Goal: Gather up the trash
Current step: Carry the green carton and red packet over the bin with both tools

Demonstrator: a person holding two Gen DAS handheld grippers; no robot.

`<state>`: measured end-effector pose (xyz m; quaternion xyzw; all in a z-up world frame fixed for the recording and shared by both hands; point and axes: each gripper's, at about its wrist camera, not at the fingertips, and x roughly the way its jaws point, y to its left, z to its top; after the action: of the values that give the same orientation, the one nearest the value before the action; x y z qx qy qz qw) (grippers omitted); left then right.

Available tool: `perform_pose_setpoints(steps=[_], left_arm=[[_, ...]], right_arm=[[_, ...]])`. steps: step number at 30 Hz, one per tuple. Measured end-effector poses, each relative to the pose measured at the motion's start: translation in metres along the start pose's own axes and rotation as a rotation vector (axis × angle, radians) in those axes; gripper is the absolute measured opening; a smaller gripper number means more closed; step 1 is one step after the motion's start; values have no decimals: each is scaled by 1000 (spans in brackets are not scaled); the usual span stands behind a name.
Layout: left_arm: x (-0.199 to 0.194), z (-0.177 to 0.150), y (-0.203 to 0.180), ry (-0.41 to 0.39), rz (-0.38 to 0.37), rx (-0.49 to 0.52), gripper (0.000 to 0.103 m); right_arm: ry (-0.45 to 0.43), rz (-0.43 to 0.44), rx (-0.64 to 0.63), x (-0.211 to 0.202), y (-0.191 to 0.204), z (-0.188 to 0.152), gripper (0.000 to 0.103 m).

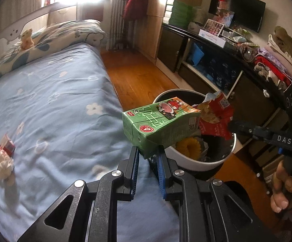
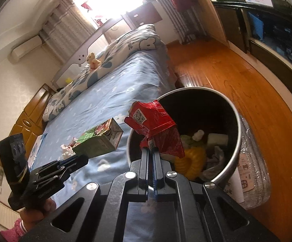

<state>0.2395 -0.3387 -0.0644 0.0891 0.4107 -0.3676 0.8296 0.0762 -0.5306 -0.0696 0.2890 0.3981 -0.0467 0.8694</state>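
Left gripper (image 1: pixel 148 151): black, blue-padded jaws pinched on a corner of the green cardboard drink carton (image 1: pixel 160 125), held tilted beside the bin's rim, over the bed edge.
Right gripper (image 2: pixel 151 151): jaws closed tight on the crumpled red foil snack wrapper (image 2: pixel 154 125), held above the bin's mouth.
Bed (image 1: pixel 55 100): blue flower-print sheet, patterned pillows at the head.
Bin (image 2: pixel 235 133): round metal bucket, dark inside, on the wooden floor beside the bed, holding a yellow ring and wadded paper.
Leftover litter (image 1: pixel 3 153): small red-and-white box with crumpled tissue, on the sheet, well apart from the bin.
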Motion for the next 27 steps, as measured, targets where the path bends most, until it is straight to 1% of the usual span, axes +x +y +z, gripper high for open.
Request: perform_pose_setpoints(steps=[9,20,27], left_arm=[[25,15,-23,18,2,51,16],[46,19,-33,49,14,71,16],[56,23,-43,69,21,82,16]], right_arm=[[0,-20,12,-2,-11,6,3],[-2,-35,21,2,-21,12,3],[12,-50,27,6,-25,12,3]])
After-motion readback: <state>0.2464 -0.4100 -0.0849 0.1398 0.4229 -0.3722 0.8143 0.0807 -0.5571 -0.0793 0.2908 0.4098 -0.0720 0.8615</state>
